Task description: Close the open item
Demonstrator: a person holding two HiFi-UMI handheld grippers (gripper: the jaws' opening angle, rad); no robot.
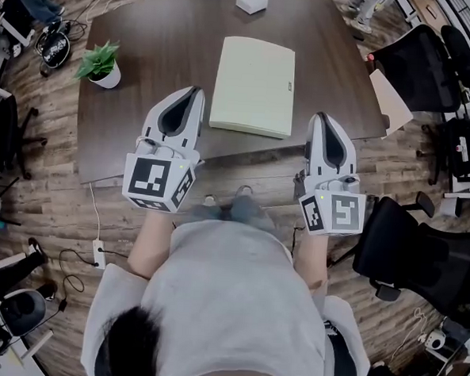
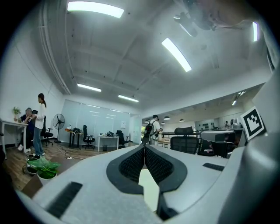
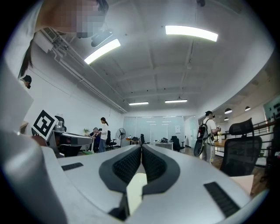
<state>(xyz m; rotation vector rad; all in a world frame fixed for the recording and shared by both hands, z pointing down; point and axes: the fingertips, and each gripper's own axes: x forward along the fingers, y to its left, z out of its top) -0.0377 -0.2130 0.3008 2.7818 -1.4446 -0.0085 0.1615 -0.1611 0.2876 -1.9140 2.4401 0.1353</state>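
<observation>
- The pale green folder (image 1: pixel 253 85) lies flat near the middle of the dark table (image 1: pixel 164 44), with its long side running away from the person.
- Its cover sits level on the body with no raised flap or gap showing. I judge it already closed, though the far edge is too small to check.
- A small dark mark on its right edge may be a clasp. Whether it is fastened cannot be told.
- The left gripper (image 1: pixel 195 92) hangs over the near table edge, just beside the folder's near left corner and apart from it. Its jaws are pressed together with nothing between them, as the left gripper view (image 2: pixel 144 146) shows.
- The right gripper (image 1: pixel 319 117) hangs to the right of the folder's near right corner, also clear of it. Its jaws are clenched and empty too (image 3: pixel 141 146).
- A potted plant (image 1: pixel 100 62) stands at the table's left, and a white box (image 1: pixel 252 0) sits at the far edge. Both are well apart from the folder.
- The closing step looks finished. If the clasp is loose, the next move would be a light downward press on the right edge with closed jaws.
</observation>
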